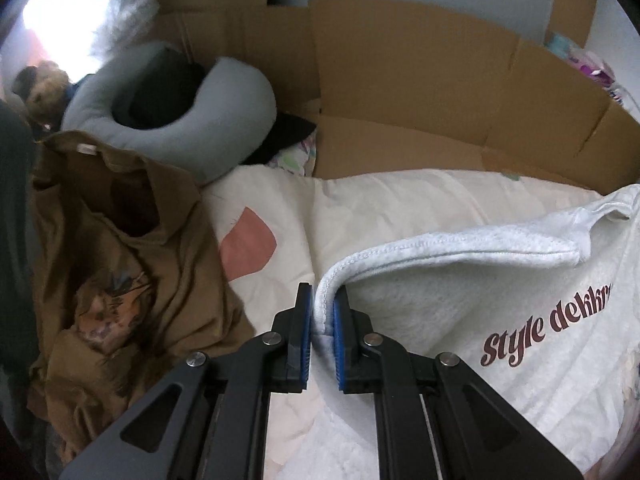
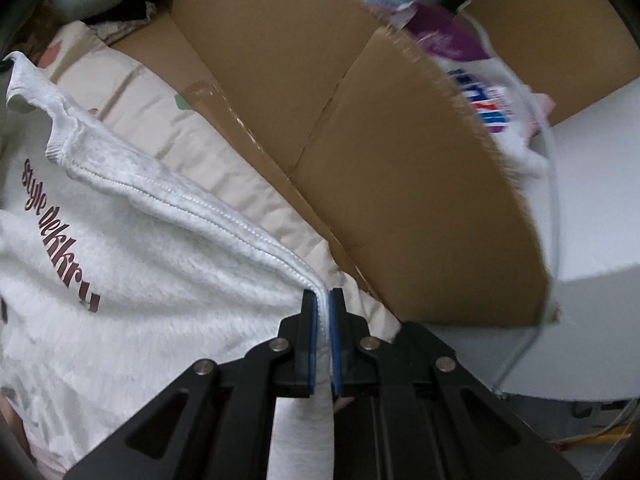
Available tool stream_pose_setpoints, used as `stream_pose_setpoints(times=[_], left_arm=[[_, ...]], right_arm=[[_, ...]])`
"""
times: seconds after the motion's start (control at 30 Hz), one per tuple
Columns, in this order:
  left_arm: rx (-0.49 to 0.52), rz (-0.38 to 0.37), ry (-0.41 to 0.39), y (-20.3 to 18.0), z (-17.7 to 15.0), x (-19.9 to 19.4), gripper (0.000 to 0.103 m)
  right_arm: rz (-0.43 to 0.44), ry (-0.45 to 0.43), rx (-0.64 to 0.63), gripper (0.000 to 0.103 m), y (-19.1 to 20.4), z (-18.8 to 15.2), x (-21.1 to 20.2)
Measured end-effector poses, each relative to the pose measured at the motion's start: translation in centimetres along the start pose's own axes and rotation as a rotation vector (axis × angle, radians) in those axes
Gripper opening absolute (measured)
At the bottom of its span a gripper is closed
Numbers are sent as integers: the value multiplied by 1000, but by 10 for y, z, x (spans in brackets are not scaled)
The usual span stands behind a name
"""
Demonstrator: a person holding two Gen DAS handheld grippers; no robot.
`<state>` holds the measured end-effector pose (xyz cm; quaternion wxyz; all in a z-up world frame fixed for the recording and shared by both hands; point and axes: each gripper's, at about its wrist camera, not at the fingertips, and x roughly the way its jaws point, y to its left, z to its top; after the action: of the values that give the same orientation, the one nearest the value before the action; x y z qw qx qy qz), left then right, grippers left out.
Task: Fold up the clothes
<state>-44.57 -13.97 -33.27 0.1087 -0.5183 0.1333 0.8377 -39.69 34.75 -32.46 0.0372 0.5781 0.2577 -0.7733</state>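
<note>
A white fleece sweatshirt [image 1: 460,272] with dark red lettering lies on a cream bedspread [image 1: 360,200]. My left gripper [image 1: 322,296] is shut on the stitched hem at one corner of the sweatshirt. My right gripper [image 2: 323,300] is shut on the hem at the other corner of the same sweatshirt [image 2: 120,264], and the hem runs taut between them. The cloth hangs out below the right jaws.
A crumpled brown shirt [image 1: 132,280] lies at the left. A grey U-shaped pillow [image 1: 180,96] and a plush toy [image 1: 40,88] sit behind it. Flattened cardboard [image 1: 420,92] stands along the back and also shows in the right wrist view [image 2: 380,160]. A white surface [image 2: 592,200] is at the right.
</note>
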Motion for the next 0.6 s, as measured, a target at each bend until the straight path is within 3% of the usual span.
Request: stream_pose_setpoints(times=[0.37, 0.6], left_arm=[[-7, 36, 144, 1, 29, 88, 9], [18, 39, 161, 0, 30, 100, 9]], right_arm=[[-5, 107, 5, 5, 16, 29, 84], [-37, 132, 16, 5, 22, 34, 97]])
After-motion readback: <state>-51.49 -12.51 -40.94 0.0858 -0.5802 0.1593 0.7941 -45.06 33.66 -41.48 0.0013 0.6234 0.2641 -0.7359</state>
